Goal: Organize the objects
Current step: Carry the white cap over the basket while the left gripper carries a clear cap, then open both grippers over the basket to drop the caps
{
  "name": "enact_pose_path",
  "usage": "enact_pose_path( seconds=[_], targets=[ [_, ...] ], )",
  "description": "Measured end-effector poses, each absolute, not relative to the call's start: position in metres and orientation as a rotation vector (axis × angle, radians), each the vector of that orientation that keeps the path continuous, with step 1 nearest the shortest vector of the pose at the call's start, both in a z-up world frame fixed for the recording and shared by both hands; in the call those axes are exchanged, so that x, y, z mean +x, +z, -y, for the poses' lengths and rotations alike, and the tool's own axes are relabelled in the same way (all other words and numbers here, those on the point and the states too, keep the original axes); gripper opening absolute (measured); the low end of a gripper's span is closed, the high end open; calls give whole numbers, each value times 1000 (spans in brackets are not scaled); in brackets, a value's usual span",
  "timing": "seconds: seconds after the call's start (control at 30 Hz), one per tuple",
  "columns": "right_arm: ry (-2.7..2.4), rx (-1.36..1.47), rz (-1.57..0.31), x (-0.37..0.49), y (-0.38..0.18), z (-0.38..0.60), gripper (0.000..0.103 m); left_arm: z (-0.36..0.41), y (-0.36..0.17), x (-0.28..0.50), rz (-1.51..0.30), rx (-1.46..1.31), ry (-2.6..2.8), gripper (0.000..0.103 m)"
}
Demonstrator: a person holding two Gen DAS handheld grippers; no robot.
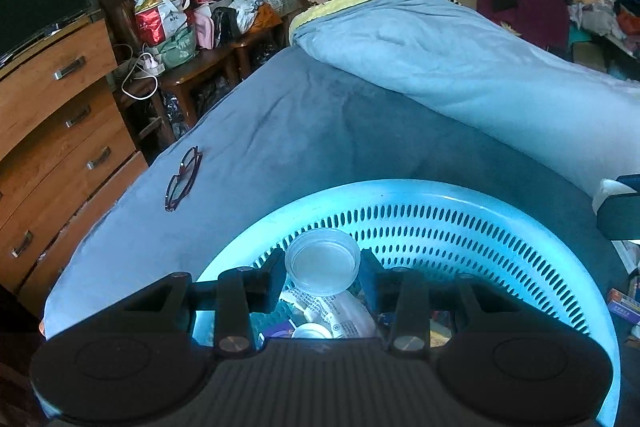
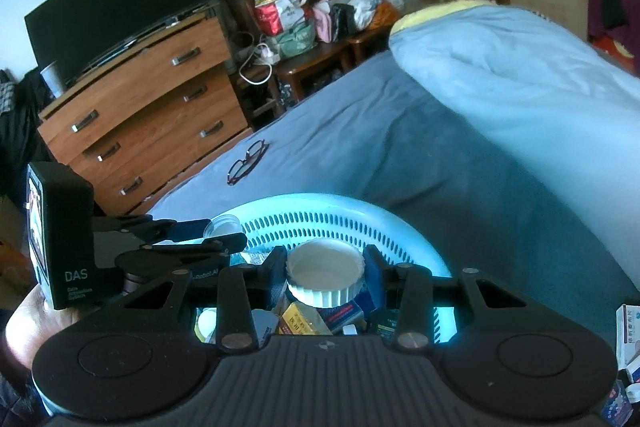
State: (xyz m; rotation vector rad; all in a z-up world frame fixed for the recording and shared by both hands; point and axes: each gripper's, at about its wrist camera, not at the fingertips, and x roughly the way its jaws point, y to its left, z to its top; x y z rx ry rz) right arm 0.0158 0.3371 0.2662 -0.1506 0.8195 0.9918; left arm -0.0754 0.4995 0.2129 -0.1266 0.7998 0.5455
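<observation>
- Jaws on my left gripper (image 1: 322, 273) pinch a clear lid (image 1: 322, 263); my right gripper (image 2: 325, 277) clamps a white ribbed cap (image 2: 325, 277).
- Both hang over the near blue basket (image 1: 500, 203) on the bed (image 1: 300, 131).
- Glasses (image 1: 183, 179) lie far left.

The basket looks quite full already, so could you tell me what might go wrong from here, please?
1. The left tongs grip a clear lid by its rim only; it could slip and drop among the boxes in the basket.
2. The right tongs hold a white ribbed cap close beside the left tongs; the two could knock together.
3. The basket sits on a soft bed; pressing its rim might tip it.
</observation>
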Motion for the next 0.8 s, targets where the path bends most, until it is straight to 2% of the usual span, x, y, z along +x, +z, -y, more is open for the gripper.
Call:
enact_pose_path(
  seconds=[0.6,0.73,0.8],
  targets=[
    [993,-134,-833,19,253,-336,43,-499,201,-64,-825,-122,547,43],
    [995,-126,-827,20,252,-334,44,-498,201,-65,-820,-106,558,51],
    [1007,-121,-819,19,252,-332,46,-497,202,-65,-816,-105,562,59]
  ],
)
